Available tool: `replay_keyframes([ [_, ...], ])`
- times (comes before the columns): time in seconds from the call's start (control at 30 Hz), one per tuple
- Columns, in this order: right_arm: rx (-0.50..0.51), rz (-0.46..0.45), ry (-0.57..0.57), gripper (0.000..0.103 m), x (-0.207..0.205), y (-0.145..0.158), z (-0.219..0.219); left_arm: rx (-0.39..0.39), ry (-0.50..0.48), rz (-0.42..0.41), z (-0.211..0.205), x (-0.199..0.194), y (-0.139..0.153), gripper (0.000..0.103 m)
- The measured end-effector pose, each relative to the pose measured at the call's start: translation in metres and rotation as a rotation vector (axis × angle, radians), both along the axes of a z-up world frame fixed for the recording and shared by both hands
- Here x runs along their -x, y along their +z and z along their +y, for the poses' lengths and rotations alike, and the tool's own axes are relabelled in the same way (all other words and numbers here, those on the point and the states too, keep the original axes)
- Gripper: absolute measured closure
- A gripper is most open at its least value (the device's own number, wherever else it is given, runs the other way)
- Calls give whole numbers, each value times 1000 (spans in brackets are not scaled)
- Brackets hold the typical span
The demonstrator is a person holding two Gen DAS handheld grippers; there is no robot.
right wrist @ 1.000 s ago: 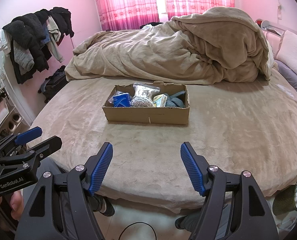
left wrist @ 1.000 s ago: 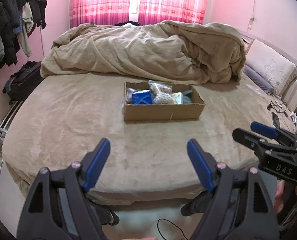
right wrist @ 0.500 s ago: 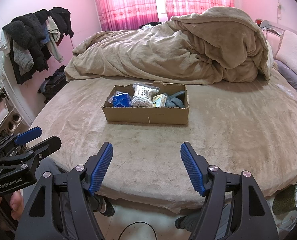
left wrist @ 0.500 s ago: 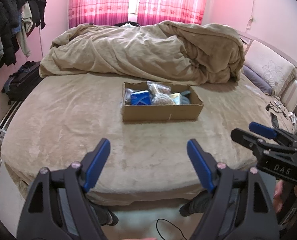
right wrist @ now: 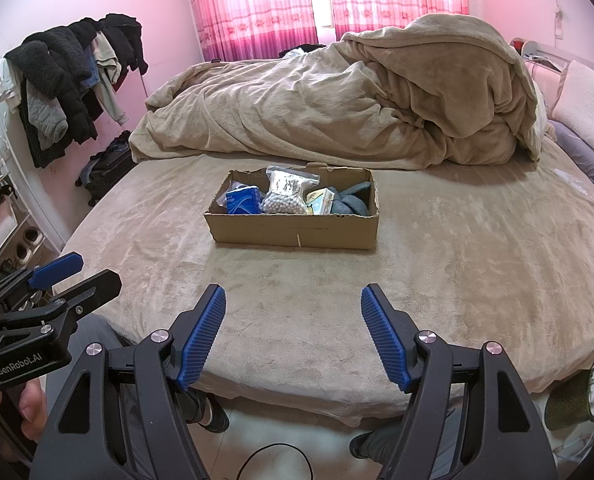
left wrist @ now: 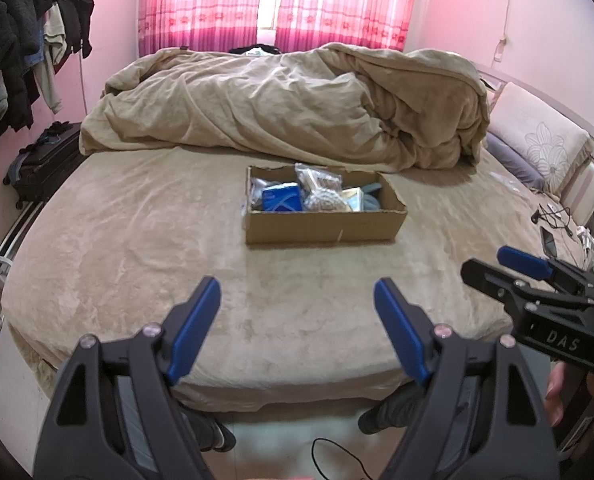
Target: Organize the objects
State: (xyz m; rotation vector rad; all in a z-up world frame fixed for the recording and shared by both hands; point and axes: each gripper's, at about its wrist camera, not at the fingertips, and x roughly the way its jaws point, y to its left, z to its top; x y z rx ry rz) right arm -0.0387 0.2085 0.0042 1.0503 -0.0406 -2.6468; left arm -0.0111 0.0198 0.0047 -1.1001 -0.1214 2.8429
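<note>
A tan plush sheet is covering a wide bed (right wrist: 437, 280) in a pink-walled bedroom, and the bed is filling most of both views. Nearest the cameras, the left gripper (left wrist: 297, 304) is hovering over the bed's near edge with its blue-padded fingers (left wrist: 195, 324) spread wide and nothing between them. The right gripper (right wrist: 293, 312) is hanging beside it at the same edge, its ribbed blue fingers (right wrist: 383, 336) likewise released and gripping nothing. Each gripper is also showing at the side of the other's view, held in a hand. Below them, dark shoes are standing on the pale floor by a thin black cable (right wrist: 273, 452).

Farther in, near the middle of the bed and well apart from both grippers, a shallow cardboard box (right wrist: 293, 232) is sitting on the sheet. It is holding a blue packet (right wrist: 241, 200) at its left end, a clear bag of small white balls (right wrist: 283, 196) next to that, a yellowish packet (right wrist: 320, 201), and a grey-blue cloth (right wrist: 351, 200) at the right end.

Behind the box, a tan duvet (right wrist: 357, 108) is lying bunched in a heap across the far side of the bed. A pillow (left wrist: 537, 144) is resting at the right. On the left wall, dark clothes (right wrist: 69, 76) are hanging above a black suitcase (right wrist: 107, 168) on the floor. Farthest back, pink curtains (right wrist: 325, 4) are glowing with daylight
</note>
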Motion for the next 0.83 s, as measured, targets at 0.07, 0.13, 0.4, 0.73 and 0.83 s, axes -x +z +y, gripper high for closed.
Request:
replay_keyframes([
  [0.07, 2, 0, 0, 30, 0, 0, 1, 0, -1, 0, 0, 0, 0, 23],
  [0.13, 0, 0, 0, 30, 0, 0, 1, -1, -1, -1, 1, 1, 0, 23],
  [0.4, 1, -1, 0, 30, 1, 0, 0, -3, -3, 0, 3, 2, 2, 23],
  [0.73, -3, -11, 5, 30, 6, -4, -1, -10, -10, -5, 3, 9, -2, 23],
  [0.83, -5, -19, 8, 30, 11, -8, -2, -15, -12, -15, 0, 17, -6, 23],
])
